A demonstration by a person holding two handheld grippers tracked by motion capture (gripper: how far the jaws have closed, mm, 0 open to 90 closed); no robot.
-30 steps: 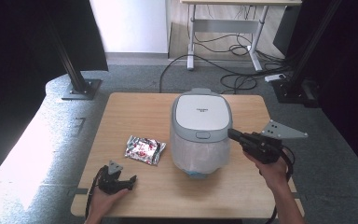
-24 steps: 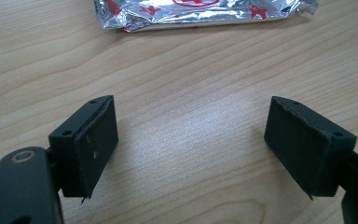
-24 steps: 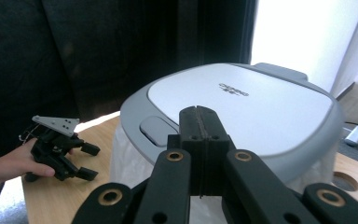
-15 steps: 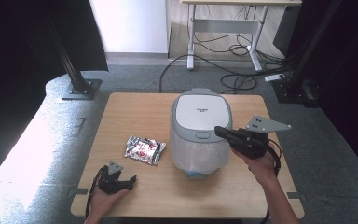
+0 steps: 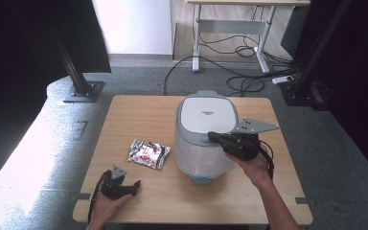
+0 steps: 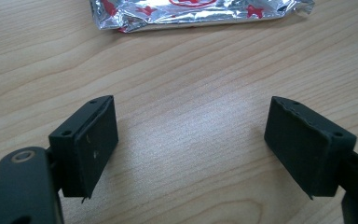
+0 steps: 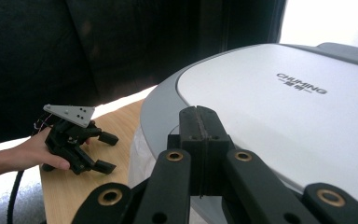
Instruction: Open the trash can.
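A white and grey lidded cooker (image 5: 206, 115) stands in the middle of the wooden table (image 5: 134, 115). My right gripper (image 5: 212, 137) comes in from the right with its jaws pressed together and nothing between them. Its tip lies over the front edge of the lid, by the grey latch (image 5: 203, 139). In the right gripper view the shut right gripper (image 7: 199, 122) points across the lid (image 7: 284, 121). A silver and red foil packet (image 5: 148, 153) lies left of the cooker. My left gripper (image 5: 135, 188) rests open on the table near the front left; in the left gripper view the packet (image 6: 196, 11) lies beyond the left gripper (image 6: 191, 144).
The cooker's white body (image 5: 201, 160) stands right beside the right hand (image 5: 254, 167). Bare wood (image 6: 191, 79) lies between the left jaws and the packet. Black stands (image 5: 79, 86) and a desk with cables (image 5: 239, 48) are on the floor beyond the table.
My right gripper has moved left from beside the cooker to over the front edge of its lid, still shut. The left gripper and the packet have stayed in place.
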